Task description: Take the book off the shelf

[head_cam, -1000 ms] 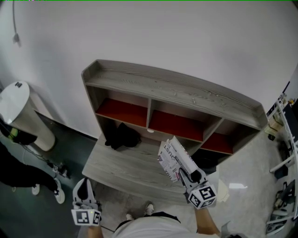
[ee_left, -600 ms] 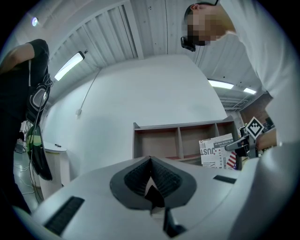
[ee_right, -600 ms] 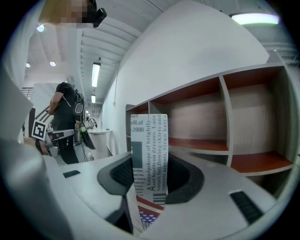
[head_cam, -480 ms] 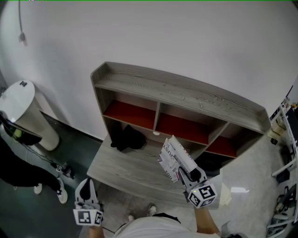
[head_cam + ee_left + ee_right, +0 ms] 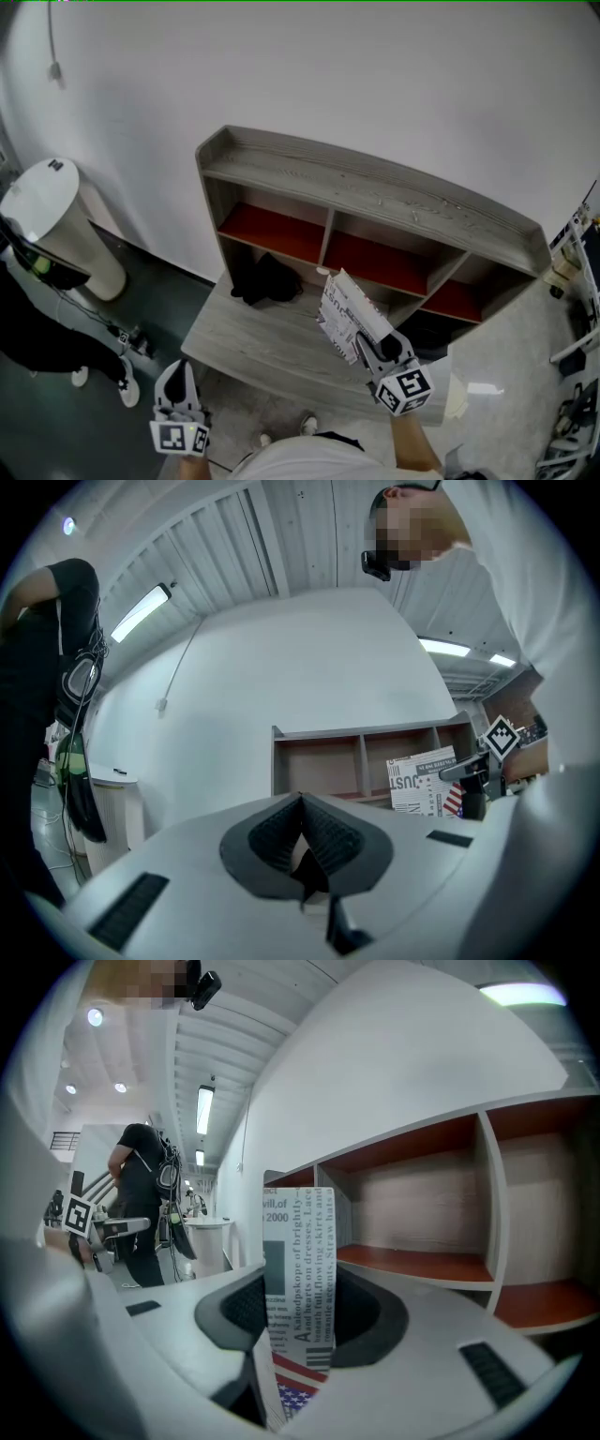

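**Book clamped in the right jaws, out in front of the shelf**

At the lower left of the head view, the left gripper (image 5: 302, 802) is low, in front of the table's near edge. Its own view shows its jaws closed on each other with nothing between them.

At the lower centre-right, the right gripper (image 5: 370, 347) has its jaws closed on the book (image 5: 342, 309), gripping it by the edge nearest the person. In the right gripper view the book's printed spine stands upright between the two dark pads, which press on either side of it. The cover has newspaper-style print and a flag pattern near the bottom. The book is tilted, out of the compartments, above the grey wooden table (image 5: 253, 342) and in front of the middle opening.

Beyond it stands the shelf (image 5: 375, 192), grey wood with red-floored compartments, set against a white wall. A black object (image 5: 265, 278) lies on the table under the left compartment.

At the far left, a white cylindrical bin (image 5: 47, 220) stands on the dark floor, with a person in black (image 5: 28, 333) beside it.
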